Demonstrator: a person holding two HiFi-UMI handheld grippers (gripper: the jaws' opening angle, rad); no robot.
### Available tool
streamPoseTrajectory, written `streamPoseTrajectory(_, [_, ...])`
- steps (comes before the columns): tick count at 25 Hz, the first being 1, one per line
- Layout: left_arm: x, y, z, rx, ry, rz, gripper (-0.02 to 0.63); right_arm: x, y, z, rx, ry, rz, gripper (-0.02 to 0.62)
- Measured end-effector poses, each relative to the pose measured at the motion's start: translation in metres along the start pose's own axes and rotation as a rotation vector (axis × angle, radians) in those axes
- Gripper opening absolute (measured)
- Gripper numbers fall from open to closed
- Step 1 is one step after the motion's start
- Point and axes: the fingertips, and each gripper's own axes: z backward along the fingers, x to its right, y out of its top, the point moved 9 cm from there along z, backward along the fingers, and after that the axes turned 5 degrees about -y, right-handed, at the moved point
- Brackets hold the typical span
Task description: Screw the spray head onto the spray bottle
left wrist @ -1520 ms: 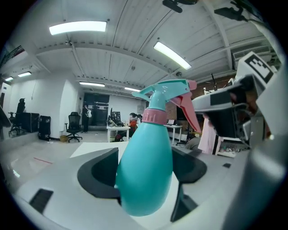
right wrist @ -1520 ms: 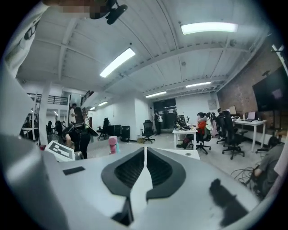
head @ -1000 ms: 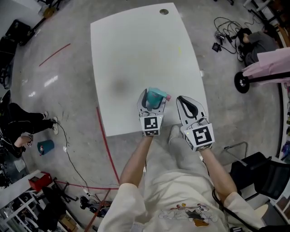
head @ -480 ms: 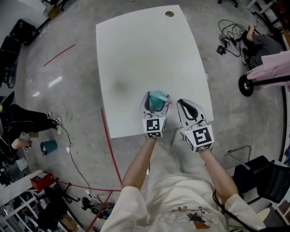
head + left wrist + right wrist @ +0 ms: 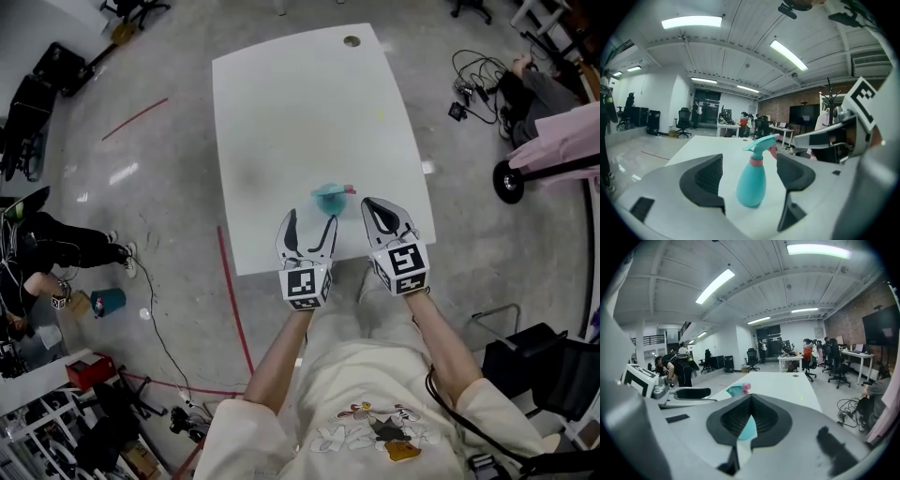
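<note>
The spray bottle (image 5: 330, 199) stands upright on the table (image 5: 281, 112), spray head (image 5: 761, 141) on. The left gripper (image 5: 309, 225), jaws wide, lines up just short of the bottle; the right gripper (image 5: 375, 208), shut on nothing, flanks it

The teal spray bottle (image 5: 752, 185) stands upright on the white table (image 5: 281, 112) near its front edge, teal spray head (image 5: 761, 142) with pink collar seated on top

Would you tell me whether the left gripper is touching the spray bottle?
Apart. The left gripper view shows white table on both sides of the spray bottle, between it and the open jaws of the left gripper.
</note>
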Motion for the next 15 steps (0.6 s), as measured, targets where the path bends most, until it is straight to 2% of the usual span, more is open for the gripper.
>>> streamPoseTrajectory(5, [0.021, 0.015, 0.027, -0.004, 0.027, 0.005, 0.354, 0.003, 0.0, 0.005, 0.005, 0.012, -0.015, 0.006])
streamPoseTrajectory(7, [0.025, 0.021, 0.037, -0.009, 0.061, 0.002, 0.29, 0.0, -0.001, 0.008, 0.002, 0.02, -0.025, 0.006])
streamPoseTrajectory(9, [0.028, 0.028, 0.045, -0.01, 0.13, -0.008, 0.144, -0.005, 0.0, 0.012, 0.003, 0.027, -0.017, 0.006])
streamPoseTrajectory(11, [0.029, 0.036, 0.049, -0.016, 0.18, -0.006, 0.025, -0.008, 0.002, 0.015, 0.006, 0.033, -0.009, 0.006])
streamPoseTrajectory(12, [0.03, 0.038, 0.049, -0.021, 0.189, 0.005, 0.006, -0.009, 0.003, 0.015, 0.009, 0.036, -0.008, 0.006])
streamPoseTrajectory(15, [0.031, 0.039, 0.049, -0.042, 0.185, 0.035, 0.006, -0.01, 0.004, 0.018, 0.01, 0.04, -0.009, 0.006])
